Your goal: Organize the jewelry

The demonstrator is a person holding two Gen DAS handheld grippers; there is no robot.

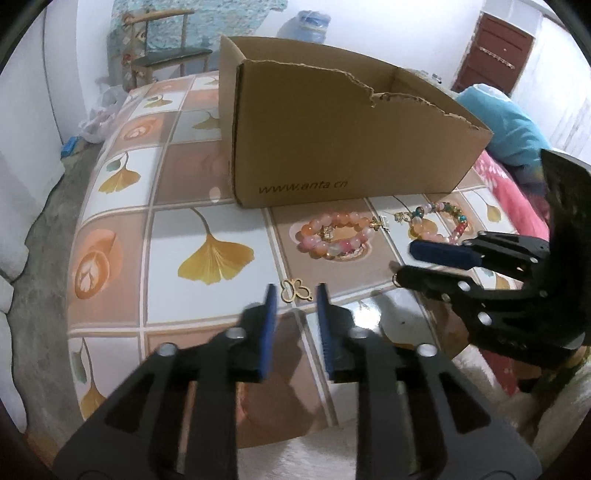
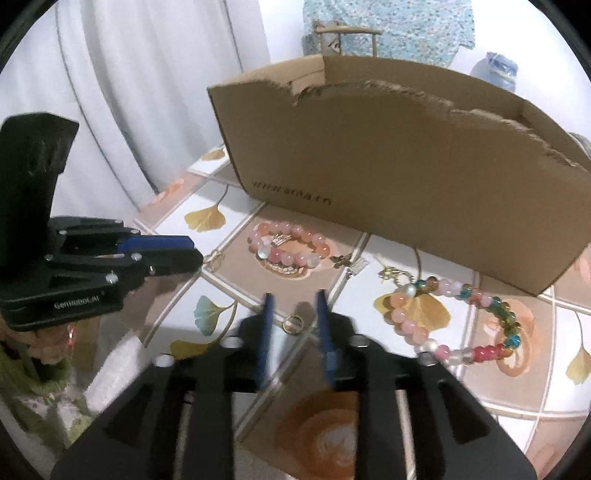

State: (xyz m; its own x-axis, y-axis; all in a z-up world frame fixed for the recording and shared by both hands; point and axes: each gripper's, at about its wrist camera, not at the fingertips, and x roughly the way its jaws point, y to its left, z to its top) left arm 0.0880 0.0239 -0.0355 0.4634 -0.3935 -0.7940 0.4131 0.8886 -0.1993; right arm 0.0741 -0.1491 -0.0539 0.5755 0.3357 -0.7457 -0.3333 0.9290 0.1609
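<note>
A gold butterfly charm (image 1: 296, 290) lies on the table between the tips of my open left gripper (image 1: 296, 295); it also shows in the right wrist view (image 2: 215, 255). A small gold ring (image 2: 292, 323) lies between the tips of my open right gripper (image 2: 294, 306); in the left wrist view the ring (image 1: 395, 281) peeks out under the right gripper (image 1: 402, 264). A pink bead bracelet (image 1: 334, 236) (image 2: 286, 245) and a multicoloured bead bracelet (image 2: 454, 321) (image 1: 439, 223) lie before a torn cardboard box (image 1: 343, 136) (image 2: 406, 177). Small gold charms (image 2: 345, 260) lie between the bracelets.
The table has a tiled cloth with ginkgo leaves (image 1: 214, 254). A wooden chair (image 1: 162, 48) and a water bottle (image 1: 304, 24) stand behind the box. A pink and blue bedding pile (image 1: 513, 147) lies to the right. The left gripper (image 2: 110, 254) shows at the right view's left.
</note>
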